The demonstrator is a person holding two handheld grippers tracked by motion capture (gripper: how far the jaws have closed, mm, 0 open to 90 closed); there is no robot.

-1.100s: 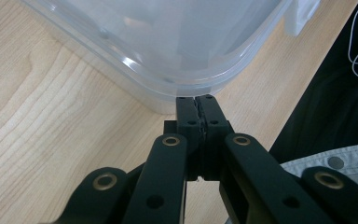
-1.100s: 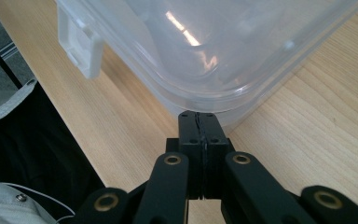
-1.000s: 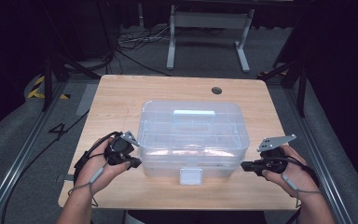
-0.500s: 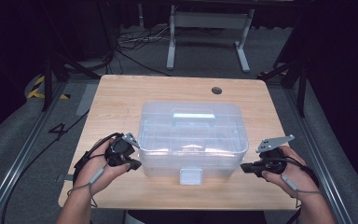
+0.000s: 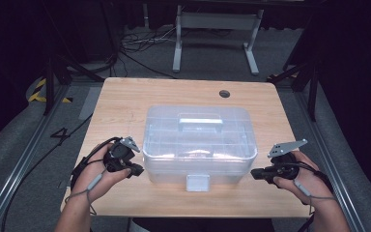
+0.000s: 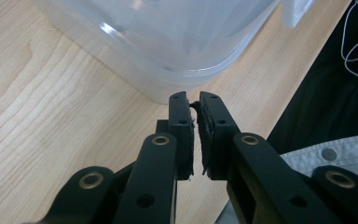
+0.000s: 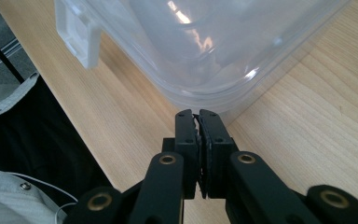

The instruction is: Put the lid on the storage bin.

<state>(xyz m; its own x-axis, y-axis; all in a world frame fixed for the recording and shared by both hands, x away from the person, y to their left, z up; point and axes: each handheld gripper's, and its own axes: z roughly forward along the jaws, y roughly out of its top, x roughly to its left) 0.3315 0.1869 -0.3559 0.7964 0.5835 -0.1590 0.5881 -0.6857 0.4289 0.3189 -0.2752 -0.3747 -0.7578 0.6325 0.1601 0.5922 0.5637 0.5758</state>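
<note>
Left gripper [image 5: 136, 170] — its jaws have just been opening and now stand a narrow slit apart, with nothing between them. In the left gripper view [image 6: 194, 103] the tips sit just short of the rounded corner of the clear plastic box [image 6: 168, 42]; contact cannot be confirmed.

One clear plastic box [image 5: 199, 145] stands on the tabletop [image 5: 125, 96], centred between its left and right edges and nearer the front edge. The lid is on; it carries one handle [image 5: 201, 123] on top and one white latch [image 5: 197, 182] on the front wall.

Right gripper [image 5: 255, 174] — its jaws have also just been opening; the gap is a bare sliver and holds nothing. In the right gripper view [image 7: 198, 115] the tips lie close against the box's near-right corner.

Count: two grippers, one box, one table.
</note>
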